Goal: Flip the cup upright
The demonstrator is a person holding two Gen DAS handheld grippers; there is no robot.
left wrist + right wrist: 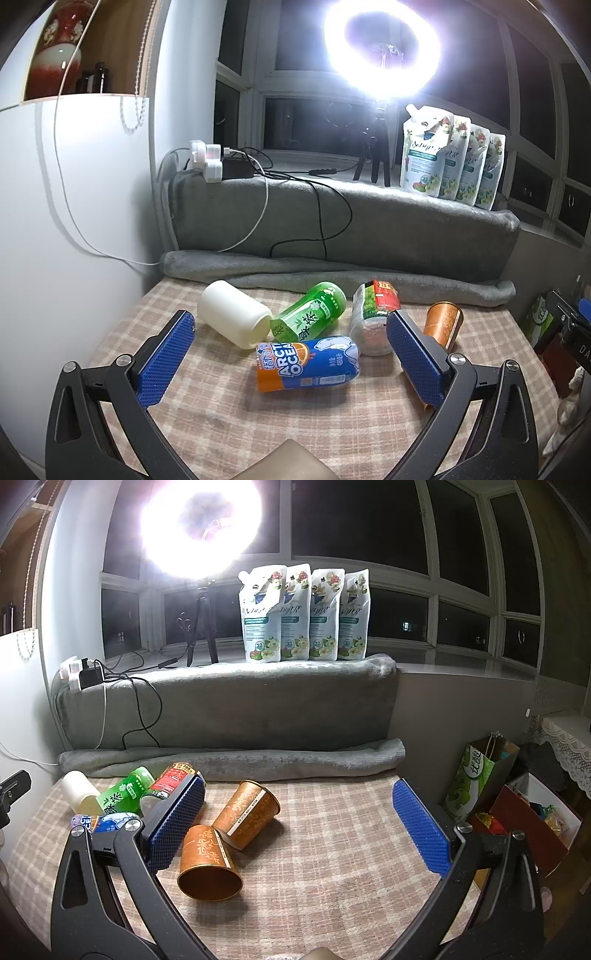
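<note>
Several cups lie on their sides on the checked tablecloth. In the left wrist view: a cream cup, a green tea cup, a blue-orange Arctic Ocean cup, a red-green cup and an orange patterned cup. My left gripper is open above the Arctic Ocean cup, which lies between the pads. In the right wrist view two orange patterned cups lie near my open, empty right gripper, close to its left pad.
A grey blanket roll borders the table's far edge, below a blanket-covered sill with a power strip and cables, a ring light tripod and several refill pouches. Bags stand off the table's right side.
</note>
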